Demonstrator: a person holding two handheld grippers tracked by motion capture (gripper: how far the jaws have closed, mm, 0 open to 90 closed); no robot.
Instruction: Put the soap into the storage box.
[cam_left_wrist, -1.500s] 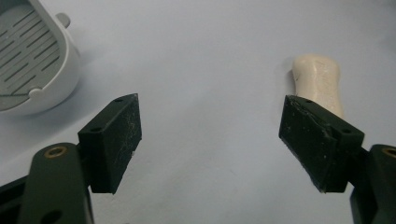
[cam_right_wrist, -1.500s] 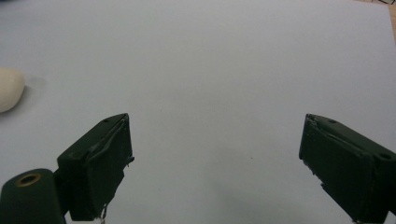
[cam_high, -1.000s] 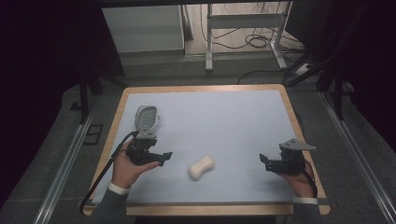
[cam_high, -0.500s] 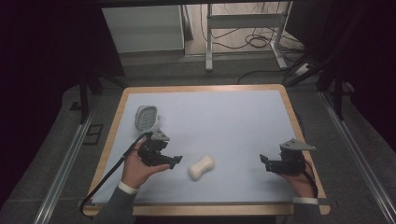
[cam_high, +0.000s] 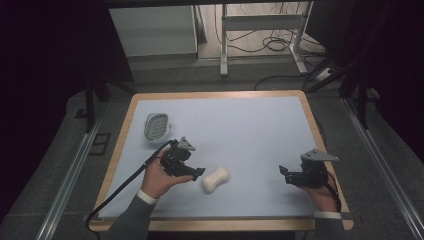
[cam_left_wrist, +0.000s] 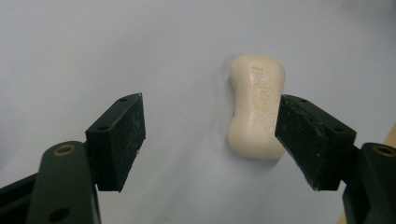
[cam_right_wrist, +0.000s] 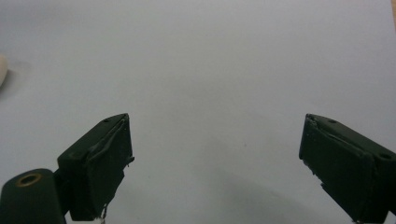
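Observation:
A cream bar of soap (cam_high: 215, 178) with a pinched waist lies flat on the pale blue mat, near the front middle. My left gripper (cam_high: 199, 173) is open just left of it, jaws pointing right at the soap. In the left gripper view the soap (cam_left_wrist: 255, 112) lies ahead, close to the right jaw, with embossed lettering on top. A grey soap dish (cam_high: 156, 127) with a grid of holes sits at the left of the mat, behind the left hand. My right gripper (cam_high: 283, 174) is open over bare mat at the front right, nothing between its jaws (cam_right_wrist: 215, 158).
The wooden table edge (cam_high: 215, 94) frames the mat (cam_high: 240, 130). A black cable (cam_high: 120, 192) trails from the left gripper toward the front left corner. Desk legs and cables stand on the floor beyond the table.
My left gripper has moved right and forward, away from the soap dish and up to the soap. The right gripper has stayed in place.

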